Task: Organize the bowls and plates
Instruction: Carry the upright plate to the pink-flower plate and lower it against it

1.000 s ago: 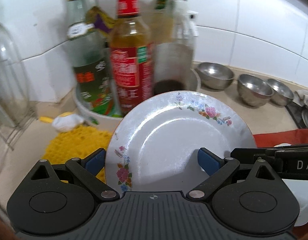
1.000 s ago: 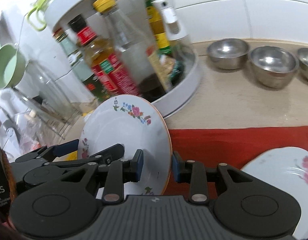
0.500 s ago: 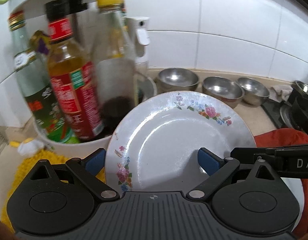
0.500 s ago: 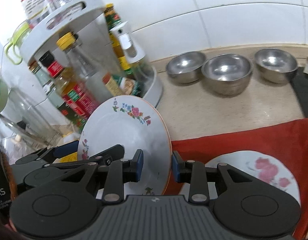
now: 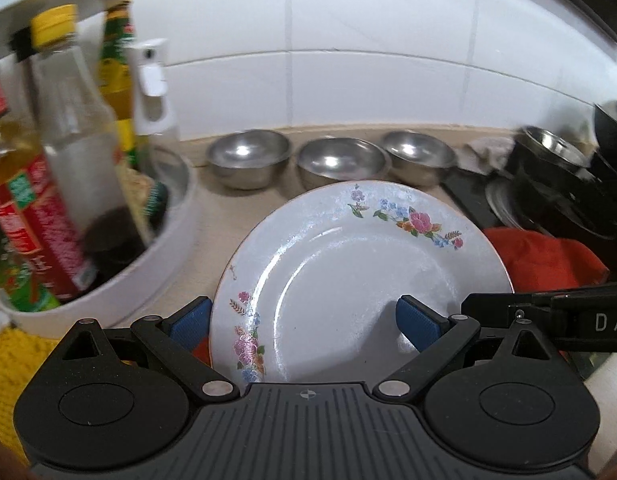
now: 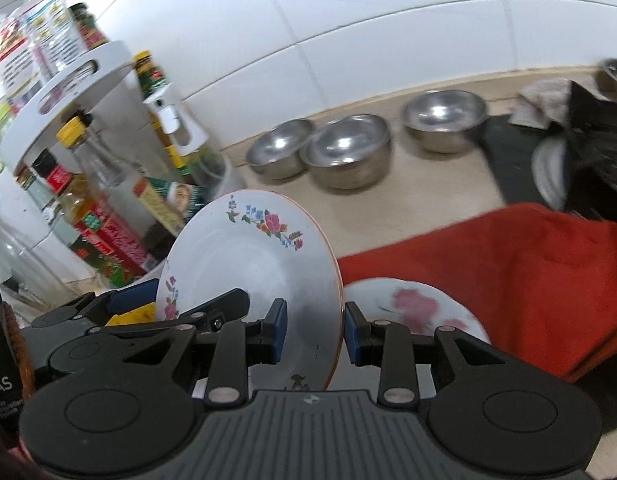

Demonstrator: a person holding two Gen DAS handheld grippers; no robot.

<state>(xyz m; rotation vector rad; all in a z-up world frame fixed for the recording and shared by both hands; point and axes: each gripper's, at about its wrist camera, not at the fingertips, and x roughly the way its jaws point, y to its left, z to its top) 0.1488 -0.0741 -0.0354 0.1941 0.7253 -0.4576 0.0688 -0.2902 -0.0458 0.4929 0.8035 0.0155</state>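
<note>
White china, a round plate with flower sprigs (image 5: 360,276), stands tilted at centre frame, pinched at its rim by the right gripper (image 6: 312,334) and bracketed by the left gripper (image 5: 304,320), whose grip I cannot tell.

A white two-tier turntable rack (image 6: 68,92) crowds the counter's left end, packed with sauce and oil bottles (image 5: 32,216) and a white spray bottle (image 6: 170,120). An orange-red cloth (image 6: 528,280) lies spread on the right, a yellow mat (image 5: 4,360) at the far left.
</note>
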